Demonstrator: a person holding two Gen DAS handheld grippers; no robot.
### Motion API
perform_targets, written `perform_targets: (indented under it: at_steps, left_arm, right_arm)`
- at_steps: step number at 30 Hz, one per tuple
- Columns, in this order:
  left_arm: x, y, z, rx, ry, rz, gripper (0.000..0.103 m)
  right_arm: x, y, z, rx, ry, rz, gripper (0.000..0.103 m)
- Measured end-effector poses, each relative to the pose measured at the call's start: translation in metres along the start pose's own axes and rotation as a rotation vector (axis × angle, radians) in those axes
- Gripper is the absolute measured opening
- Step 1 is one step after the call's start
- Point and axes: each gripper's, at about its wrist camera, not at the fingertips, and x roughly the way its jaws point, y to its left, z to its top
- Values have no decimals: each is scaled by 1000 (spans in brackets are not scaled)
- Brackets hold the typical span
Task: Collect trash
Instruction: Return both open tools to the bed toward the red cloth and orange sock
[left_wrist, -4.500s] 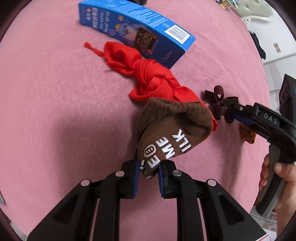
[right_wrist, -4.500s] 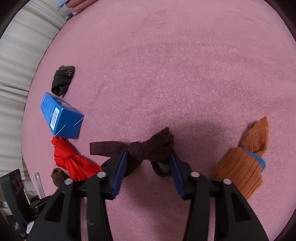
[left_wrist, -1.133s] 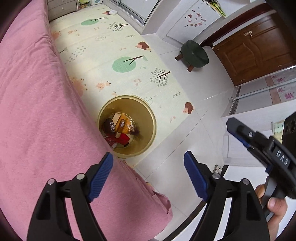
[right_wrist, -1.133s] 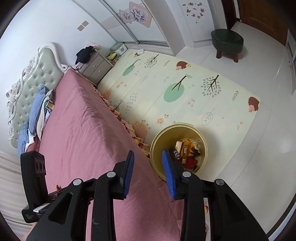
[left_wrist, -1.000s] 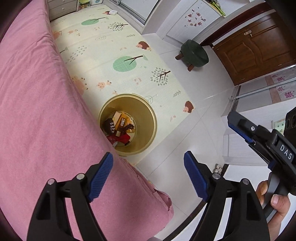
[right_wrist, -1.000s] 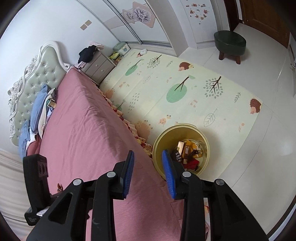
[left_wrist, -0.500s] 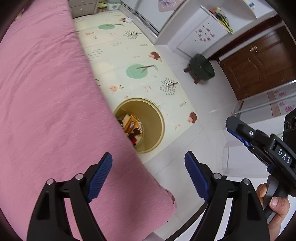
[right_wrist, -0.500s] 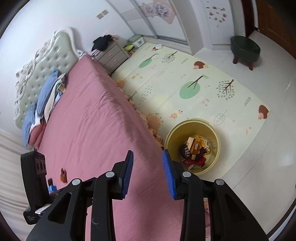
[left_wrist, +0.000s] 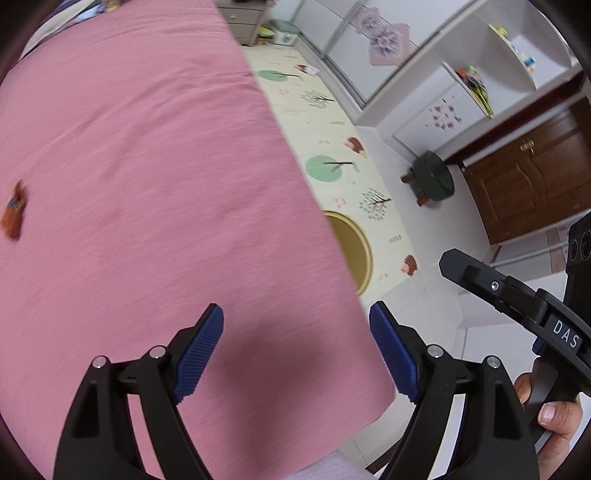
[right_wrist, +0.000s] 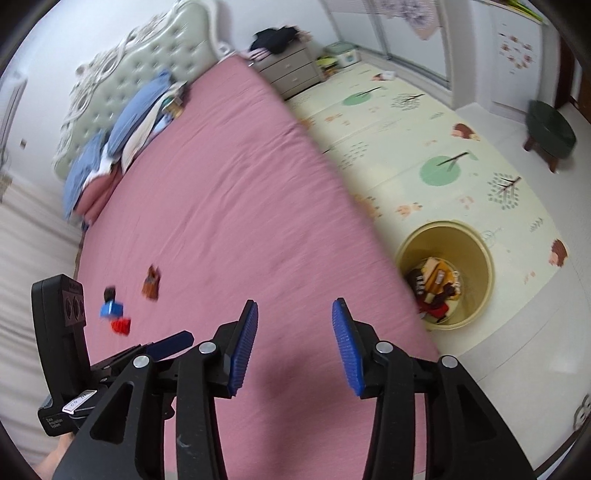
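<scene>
My left gripper is open and empty over the near corner of the pink bed. My right gripper holds nothing, and its jaws are opening above the bed's edge. The yellow bin stands on the floor beside the bed with several dropped items inside. In the left wrist view the yellow bin is half hidden by the mattress. On the bed's far side lie an orange sock, a blue box, a red cloth and a small dark item. The orange sock shows blurred at the left edge.
A patterned play mat covers the floor by the bed. A dark green stool stands at the right, near a brown door. Pillows lie by the headboard. A nightstand stands beside the bed. A hand holds the right tool.
Both views have swung from the bin back toward the bed; the bin slid right and partly behind the mattress. The right jaws have widened. The items on the bed have come into sight.
</scene>
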Motion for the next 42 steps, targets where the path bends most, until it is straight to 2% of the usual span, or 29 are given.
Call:
perform_targets:
  at_steps: [13, 19, 27, 33, 42]
  left_arm:
    - [-73, 160, -49, -207, -63, 75, 81]
    - [-101, 228, -70, -249, -90, 136, 83]
    - [-132, 312, -85, -312, -110, 161, 83]
    - [-155, 357, -88, -377, -164, 216, 85]
    - [-168, 420, -78, -494, -214, 253, 85]
  right_arm:
    - [64, 143, -50, -170, 109, 61, 44]
    - [95, 203, -76, -221, 152, 64, 48]
    - [135, 280, -99, -262, 179, 80, 52]
    - [168, 331, -103, -316, 217, 102, 55]
    - [216, 392, -83, -433, 258, 112, 56]
